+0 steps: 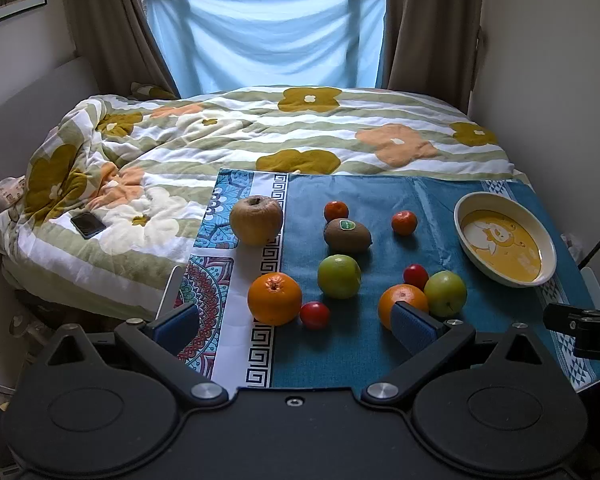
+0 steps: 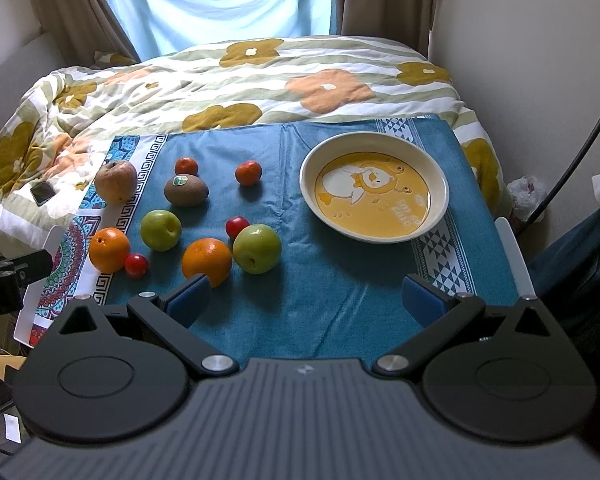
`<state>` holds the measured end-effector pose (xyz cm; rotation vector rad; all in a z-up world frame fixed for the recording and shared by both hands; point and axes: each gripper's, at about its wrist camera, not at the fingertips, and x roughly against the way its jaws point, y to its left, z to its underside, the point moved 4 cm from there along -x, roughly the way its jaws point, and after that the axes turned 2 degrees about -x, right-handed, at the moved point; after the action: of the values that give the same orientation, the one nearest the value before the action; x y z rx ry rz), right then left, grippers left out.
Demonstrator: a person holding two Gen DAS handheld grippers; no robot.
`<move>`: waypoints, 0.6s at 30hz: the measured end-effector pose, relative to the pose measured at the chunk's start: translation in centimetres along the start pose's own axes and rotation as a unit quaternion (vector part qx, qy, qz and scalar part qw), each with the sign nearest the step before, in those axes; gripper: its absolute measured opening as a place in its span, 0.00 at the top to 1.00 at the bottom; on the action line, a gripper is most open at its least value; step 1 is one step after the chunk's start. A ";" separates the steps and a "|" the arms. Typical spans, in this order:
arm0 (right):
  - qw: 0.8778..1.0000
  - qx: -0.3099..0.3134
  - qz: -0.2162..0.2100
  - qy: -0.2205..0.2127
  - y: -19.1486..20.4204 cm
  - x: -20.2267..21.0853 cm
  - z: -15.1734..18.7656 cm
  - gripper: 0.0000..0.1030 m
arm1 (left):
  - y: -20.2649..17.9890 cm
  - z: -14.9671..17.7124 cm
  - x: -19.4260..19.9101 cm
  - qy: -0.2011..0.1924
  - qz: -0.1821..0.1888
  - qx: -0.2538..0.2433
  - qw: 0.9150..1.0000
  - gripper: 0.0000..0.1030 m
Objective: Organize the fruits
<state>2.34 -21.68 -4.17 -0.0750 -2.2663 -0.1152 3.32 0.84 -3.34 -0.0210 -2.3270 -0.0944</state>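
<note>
Both the left gripper [image 1: 296,326] and the right gripper [image 2: 306,300] are hovering wide open and empty over the blue cloth [image 2: 308,316]. The loose round fruits, such as the near orange [image 2: 207,261] touching the green apple [image 2: 257,248], are lying left of the empty cream-and-yellow duck bowl [image 2: 374,186]. Nudging one could be sending its neighbours rolling off the edge.

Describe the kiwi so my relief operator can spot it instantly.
Start at the cream bowl with the yellow duck picture and look left across the blue cloth. The brown fuzzy oval kiwi lies between the wrinkled brown apple and a small tangerine. It alone carries a green sticker.
</note>
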 end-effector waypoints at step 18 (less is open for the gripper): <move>0.999 -0.039 0.002 0.009 -0.1 0.1 -0.1 0.00 | 0.0 -1.1 -0.7 0.006 0.036 -0.037 0.999 0.00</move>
<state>2.34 -21.81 -4.01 -0.1188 -2.2428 -0.2010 4.63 0.73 -3.08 -0.1398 -2.3079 -0.1439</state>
